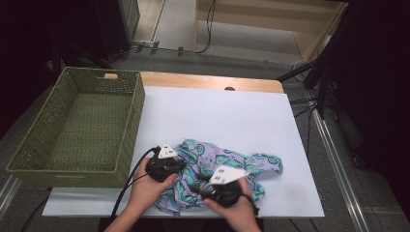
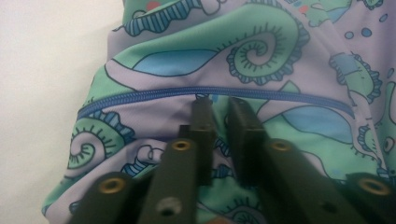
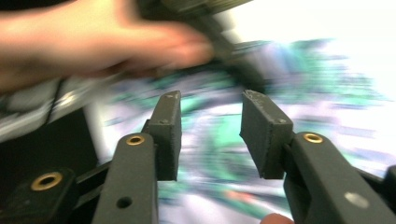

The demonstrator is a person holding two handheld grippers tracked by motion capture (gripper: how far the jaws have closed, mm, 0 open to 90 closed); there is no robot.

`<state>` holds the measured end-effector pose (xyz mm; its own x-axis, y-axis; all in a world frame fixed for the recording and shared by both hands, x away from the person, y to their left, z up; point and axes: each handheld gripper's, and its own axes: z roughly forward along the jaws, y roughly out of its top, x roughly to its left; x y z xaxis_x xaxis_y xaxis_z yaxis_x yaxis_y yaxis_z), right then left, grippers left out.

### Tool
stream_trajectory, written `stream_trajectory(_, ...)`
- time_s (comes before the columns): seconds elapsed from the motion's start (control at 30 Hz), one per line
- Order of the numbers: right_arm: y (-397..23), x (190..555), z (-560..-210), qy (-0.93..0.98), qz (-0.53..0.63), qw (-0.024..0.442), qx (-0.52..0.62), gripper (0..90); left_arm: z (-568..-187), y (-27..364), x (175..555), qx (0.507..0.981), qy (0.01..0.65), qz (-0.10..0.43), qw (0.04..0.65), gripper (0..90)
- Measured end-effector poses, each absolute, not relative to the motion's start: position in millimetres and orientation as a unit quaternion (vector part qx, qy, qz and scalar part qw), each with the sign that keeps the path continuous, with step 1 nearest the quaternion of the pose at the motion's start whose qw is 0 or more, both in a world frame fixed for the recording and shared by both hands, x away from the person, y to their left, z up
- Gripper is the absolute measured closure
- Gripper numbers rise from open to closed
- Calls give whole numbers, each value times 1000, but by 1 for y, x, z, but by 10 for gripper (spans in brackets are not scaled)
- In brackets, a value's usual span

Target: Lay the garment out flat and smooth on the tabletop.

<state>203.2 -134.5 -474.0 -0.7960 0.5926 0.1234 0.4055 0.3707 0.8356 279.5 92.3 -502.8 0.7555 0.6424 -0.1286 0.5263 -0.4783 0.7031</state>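
A crumpled garment (image 1: 251,163), lilac with green and blue curled shapes, lies at the near middle of the white table. My left gripper (image 1: 183,166) lies on its left edge. In the left gripper view the jaws (image 2: 219,100) stand nearly together, their tips pinching the cloth (image 2: 261,51) at a blue stitched seam (image 2: 140,95). My right gripper (image 1: 200,182) hovers over the garment's near part, pointing left. Its jaws (image 3: 210,100) stand apart with nothing between them, over the blurred cloth (image 3: 215,154). The person's other hand (image 3: 93,42) is close above them.
A deep green woven basket (image 1: 130,121) stands at the table's left with nothing in it. The white sheet (image 1: 217,111) covers the table, with a wooden strip (image 1: 208,81) along the far edge. Cables trail from both grippers toward the near edge.
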Motion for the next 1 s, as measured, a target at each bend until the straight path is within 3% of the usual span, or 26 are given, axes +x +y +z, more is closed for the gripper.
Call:
stream_trajectory(0.17, -195, 237, -474, 792, 413, 173, 416, 485, -501, 86, 274, 859, 315, 60, 399, 884)
stream_trajectory(0.3, -222, 254, -486, 771, 396, 179, 466, 477, -502, 72, 265, 871, 277, 31, 405, 886)
stream_trajectory(0.5, -216, 280, -497, 778, 383, 169, 469, 446, -508, 52, 247, 888, 219, 12, 404, 886)
stream_trajectory(0.77, -187, 292, -515, 827, 337, 149, 425, 424, -510, 51, 242, 888, 205, 5, 411, 885)
stream_trajectory(0.8, -187, 291, -515, 827, 339, 148, 424, 489, -509, 50, 242, 890, 202, 6, 410, 885)
stream_trajectory(0.9, -187, 287, -514, 840, 347, 127, 398, 841, -508, 50, 241, 889, 200, 11, 411, 885)
stream_trajectory(1.0, -191, 283, -510, 837, 342, 127, 408, 865, -502, 53, 240, 884, 199, 36, 421, 886)
